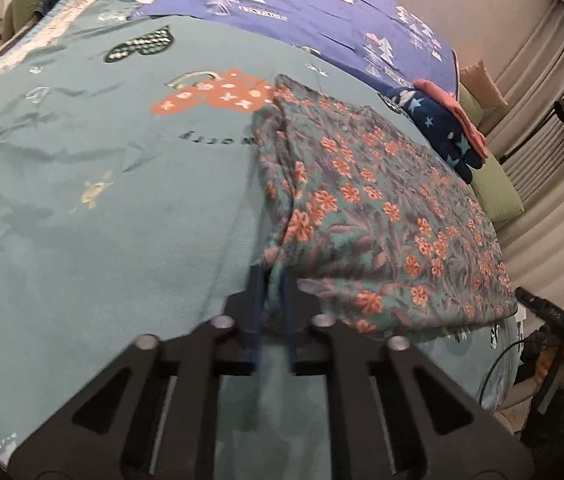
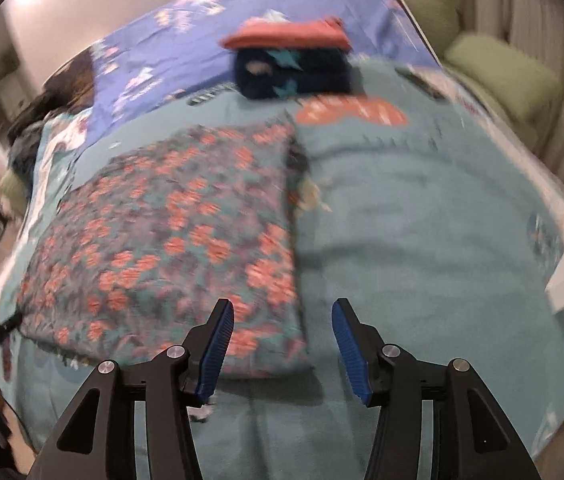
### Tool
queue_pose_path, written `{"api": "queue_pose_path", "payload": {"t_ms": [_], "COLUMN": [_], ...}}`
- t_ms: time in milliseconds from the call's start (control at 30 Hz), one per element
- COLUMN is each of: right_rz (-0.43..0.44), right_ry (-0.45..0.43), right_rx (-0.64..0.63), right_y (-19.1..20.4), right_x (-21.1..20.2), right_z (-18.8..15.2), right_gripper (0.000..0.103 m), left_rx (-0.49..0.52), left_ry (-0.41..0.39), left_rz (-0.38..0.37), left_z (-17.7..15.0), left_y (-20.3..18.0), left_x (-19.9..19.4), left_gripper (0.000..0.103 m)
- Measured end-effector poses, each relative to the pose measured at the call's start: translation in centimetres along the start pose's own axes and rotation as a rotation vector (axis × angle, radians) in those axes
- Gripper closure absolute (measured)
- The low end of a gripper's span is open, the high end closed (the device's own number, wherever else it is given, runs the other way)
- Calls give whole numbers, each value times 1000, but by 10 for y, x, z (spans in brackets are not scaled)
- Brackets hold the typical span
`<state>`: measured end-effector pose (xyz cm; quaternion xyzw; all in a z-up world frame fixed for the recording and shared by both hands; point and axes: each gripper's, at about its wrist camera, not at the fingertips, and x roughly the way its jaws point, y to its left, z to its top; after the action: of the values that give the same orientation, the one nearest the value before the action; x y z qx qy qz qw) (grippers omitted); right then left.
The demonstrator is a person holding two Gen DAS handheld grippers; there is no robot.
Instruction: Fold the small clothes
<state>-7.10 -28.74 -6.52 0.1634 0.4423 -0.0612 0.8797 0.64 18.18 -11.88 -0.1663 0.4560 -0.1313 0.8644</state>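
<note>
Bed (image 1: pixel 82 220) with teal blanket: left gripper (image 1: pixel 273 280) pinches floral garment (image 1: pixel 381 208) corner; right gripper (image 2: pixel 282 312) jaws spread. Lift the corner evenly, align edges.

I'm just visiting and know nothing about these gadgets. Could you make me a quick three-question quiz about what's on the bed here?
1. True or false: the right gripper has its fingers spread apart with nothing between them.
2. What are the left gripper fingers closed on?
A. floral garment
B. purple sheet
C. green pillow
3. What colour is the cloth lying on top of the navy star-print garment?

Key: 1 true; 2 A; 3 pinkish red cloth.
</note>
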Motion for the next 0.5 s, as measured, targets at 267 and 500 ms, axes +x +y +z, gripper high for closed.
{"api": "queue_pose_path", "payload": {"t_ms": [267,500], "right_rz": [122,225], "right_ry": [-43,-7], "right_rx": [-259,-415], "right_y": [92,170], "right_x": [-19,-2], "right_z": [4,-9], "right_gripper": [43,43], "left_rx": [22,105], "left_ry": [-106,-126], "left_rz": [108,152], "left_z": [-9,-11], "left_y": [18,1], "left_x": [-39,-42], "left_gripper": [95,82]}}
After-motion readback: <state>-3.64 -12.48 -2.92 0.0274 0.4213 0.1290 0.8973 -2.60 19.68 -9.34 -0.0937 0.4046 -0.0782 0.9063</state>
